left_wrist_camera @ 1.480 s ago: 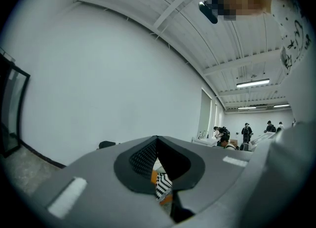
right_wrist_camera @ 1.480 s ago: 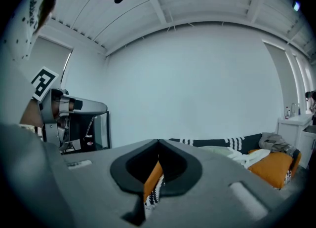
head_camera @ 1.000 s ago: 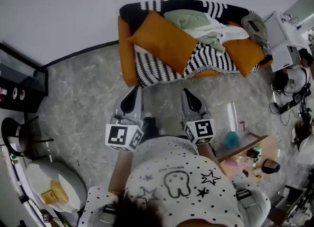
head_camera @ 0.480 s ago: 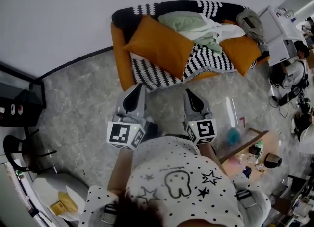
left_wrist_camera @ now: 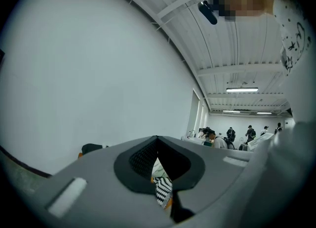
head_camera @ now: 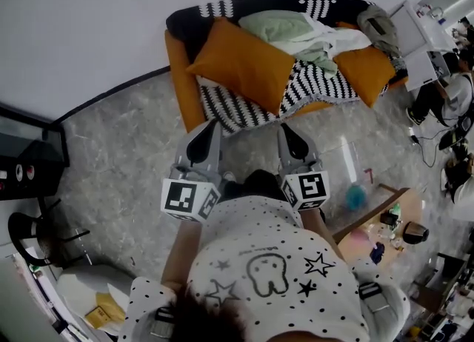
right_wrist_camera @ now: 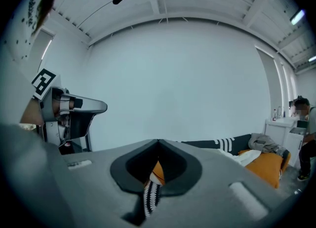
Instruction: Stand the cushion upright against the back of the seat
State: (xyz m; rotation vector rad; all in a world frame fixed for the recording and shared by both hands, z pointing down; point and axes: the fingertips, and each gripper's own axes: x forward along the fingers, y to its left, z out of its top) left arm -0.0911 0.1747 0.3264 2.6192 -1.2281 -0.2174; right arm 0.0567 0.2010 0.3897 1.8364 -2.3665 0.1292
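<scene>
Cushions: two lay on sofa (head_camera: 179,74), left cushion (head_camera: 248,66), right cushion (head_camera: 368,74).
Grippers: left gripper (head_camera: 213,126), right gripper (head_camera: 283,129), jaws were pressed together.
Floor (head_camera: 126,148): grey stone.

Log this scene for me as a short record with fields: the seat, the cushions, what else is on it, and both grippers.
Seat: orange sofa against the white wall, striped blanket over it
Big cushion: orange, lying slanted on the seat's left half, broad face up
Second cushion: orange, at the right end
Clutter: pale clothes heaped along the back
Left gripper: shut, empty, over the floor short of the sofa
Right gripper: shut, empty, beside the left one
</scene>
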